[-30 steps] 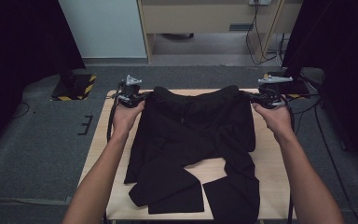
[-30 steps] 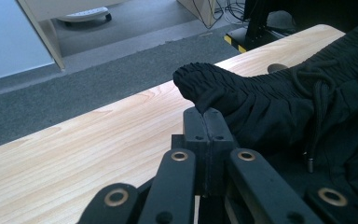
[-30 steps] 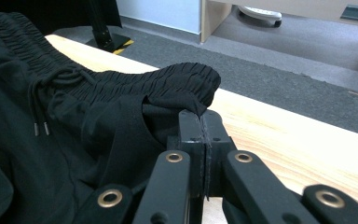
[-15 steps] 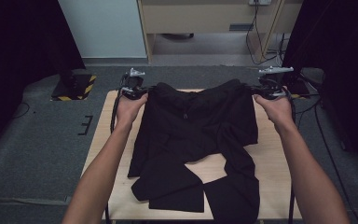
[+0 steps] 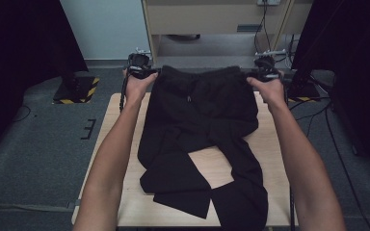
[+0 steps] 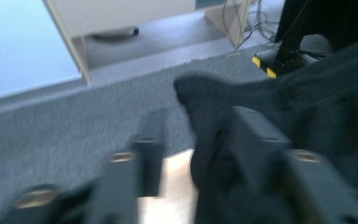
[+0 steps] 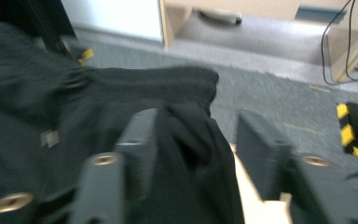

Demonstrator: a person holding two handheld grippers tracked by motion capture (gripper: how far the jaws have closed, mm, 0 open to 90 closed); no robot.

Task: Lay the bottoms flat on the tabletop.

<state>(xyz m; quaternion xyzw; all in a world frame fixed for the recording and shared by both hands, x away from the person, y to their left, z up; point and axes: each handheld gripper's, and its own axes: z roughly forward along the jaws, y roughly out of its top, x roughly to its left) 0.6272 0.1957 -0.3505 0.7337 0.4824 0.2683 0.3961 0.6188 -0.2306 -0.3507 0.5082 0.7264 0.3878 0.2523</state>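
Note:
Black trousers [image 5: 200, 110] lie on the light wooden table [image 5: 125, 192], waistband at the far edge, legs crossed toward the near edge. My left gripper [image 5: 139, 65] is at the waistband's left corner and my right gripper [image 5: 266, 67] at its right corner. Both have just been opening. In the left gripper view the left gripper [image 6: 200, 135] has its jaws apart, with the waistband cloth [image 6: 214, 107] loose between them against the right jaw. In the right gripper view the right gripper [image 7: 198, 140] also stands apart, the cloth [image 7: 186, 135] bunched beside its left jaw.
Grey carpet [image 5: 38, 139] surrounds the table. A pale wooden cabinet [image 5: 212, 19] stands beyond the far edge, with cables [image 5: 265, 19] hanging there. Stand bases with yellow-black stripes sit at the left [image 5: 74, 91] and right [image 5: 303, 94]. Dark curtains [image 5: 14, 57] flank both sides.
Both hands moved away toward the table's far edge, drawing the waistband with them. The trousers now lie farther up the table, and both pairs of jaws stand apart.

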